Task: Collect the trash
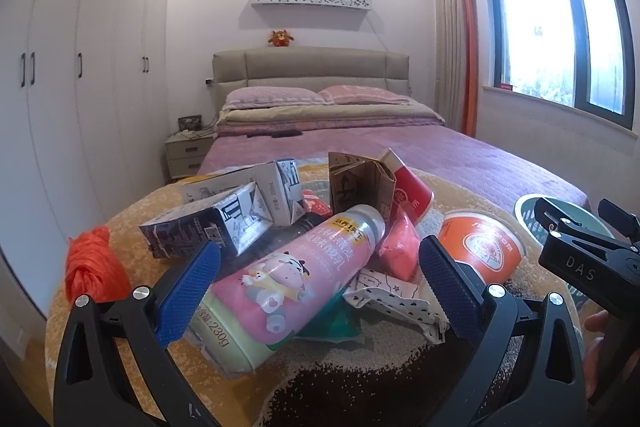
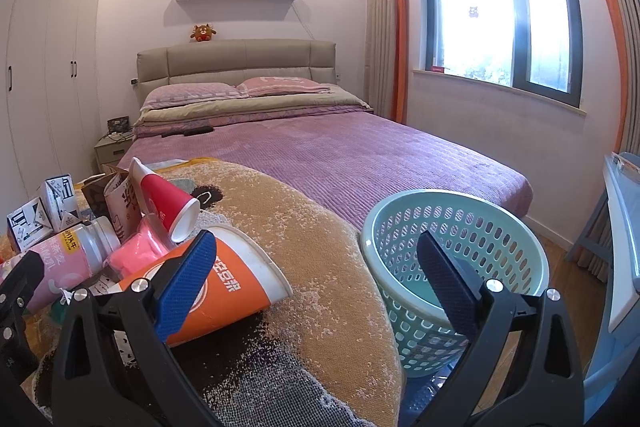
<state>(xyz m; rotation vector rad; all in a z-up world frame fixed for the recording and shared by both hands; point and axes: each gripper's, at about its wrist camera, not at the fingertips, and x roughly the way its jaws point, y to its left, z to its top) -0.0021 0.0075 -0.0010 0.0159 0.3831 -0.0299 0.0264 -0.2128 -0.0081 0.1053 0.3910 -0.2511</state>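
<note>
A heap of trash lies on a brown and orange blanket (image 1: 132, 211) at the foot of the bed. It holds a pink yogurt bottle (image 1: 288, 275), two milk cartons (image 1: 224, 223), a brown paper carton (image 1: 360, 183), a red paper cup (image 1: 412, 191), an orange paper cup (image 1: 480, 247), a pink bag (image 1: 396, 247) and a white dotted wrapper (image 1: 396, 295). My left gripper (image 1: 316, 287) is open just short of the bottle. My right gripper (image 2: 316, 279) is open, its left finger in front of the orange paper cup (image 2: 236, 287). A green basket (image 2: 460, 227) stands to the right.
An orange plastic bag (image 1: 92, 267) lies at the blanket's left edge. The purple bed (image 2: 360, 151) stretches behind, with white wardrobes (image 1: 80, 67) on the left, a nightstand (image 1: 188, 151) and a window (image 2: 504, 23). A pale blue piece of furniture (image 2: 624, 227) stands at the far right.
</note>
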